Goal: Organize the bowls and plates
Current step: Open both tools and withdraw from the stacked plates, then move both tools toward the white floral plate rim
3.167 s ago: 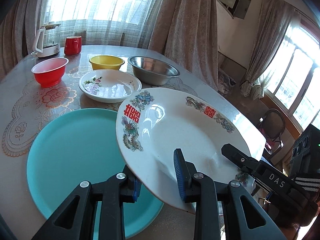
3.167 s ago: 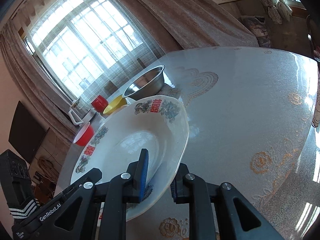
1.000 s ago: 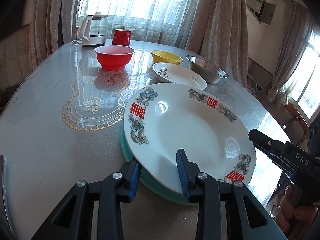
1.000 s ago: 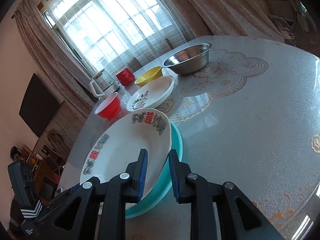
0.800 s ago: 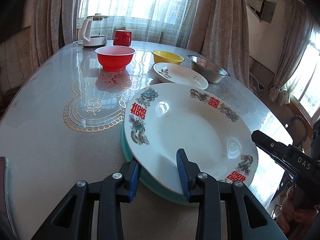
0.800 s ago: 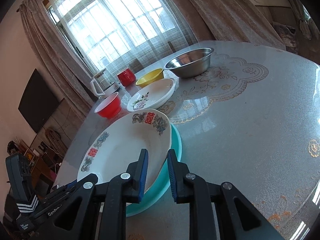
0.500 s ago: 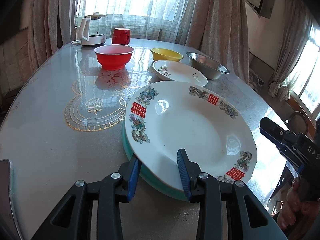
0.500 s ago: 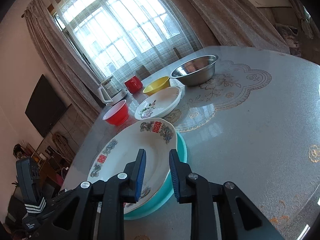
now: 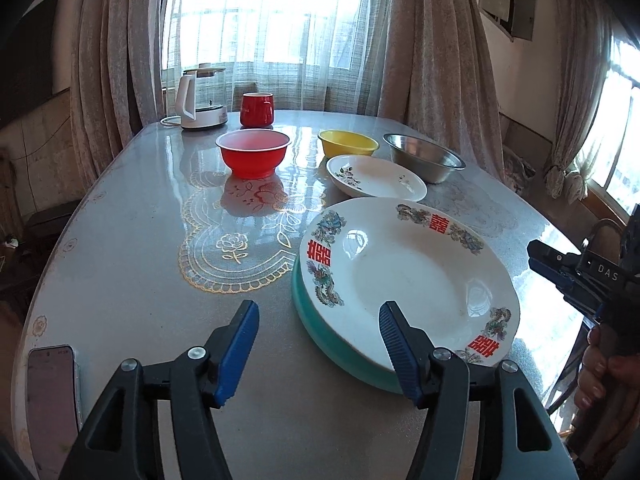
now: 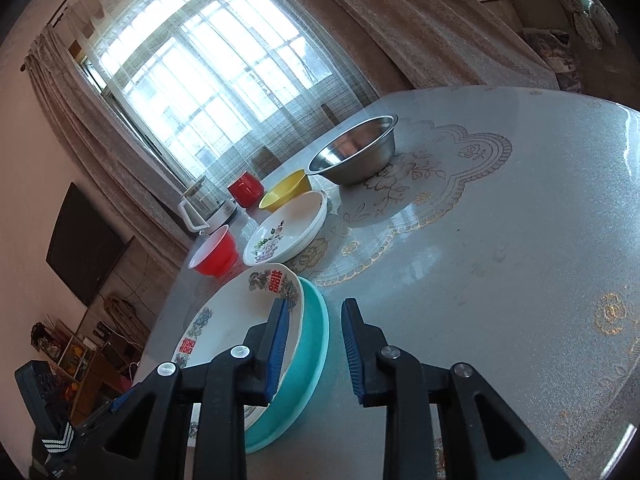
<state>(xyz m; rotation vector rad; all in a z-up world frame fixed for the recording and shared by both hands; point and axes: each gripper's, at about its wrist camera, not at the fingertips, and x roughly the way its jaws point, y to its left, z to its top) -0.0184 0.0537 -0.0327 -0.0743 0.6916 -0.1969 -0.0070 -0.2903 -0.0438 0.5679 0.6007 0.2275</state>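
Observation:
A large white plate with red characters and dragon prints lies flat on the teal plate, whose rim shows under it. My left gripper hovers at the near rim with its jaws opening wide; its pads touch nothing. In the right wrist view the white plate and teal plate sit at lower left. My right gripper straddles the teal rim, jaws opening, pads clear of both plates. The right gripper also shows at the left wrist view's right edge.
Further back on the table stand a red bowl, a yellow bowl, a steel bowl, a small floral plate, a red mug and a kettle. A phone lies near left.
The white plate, earlier held tilted by both grippers, now rests on the teal plate. Both grippers have let go of its rim and drawn back; the left jaws have spread wide.

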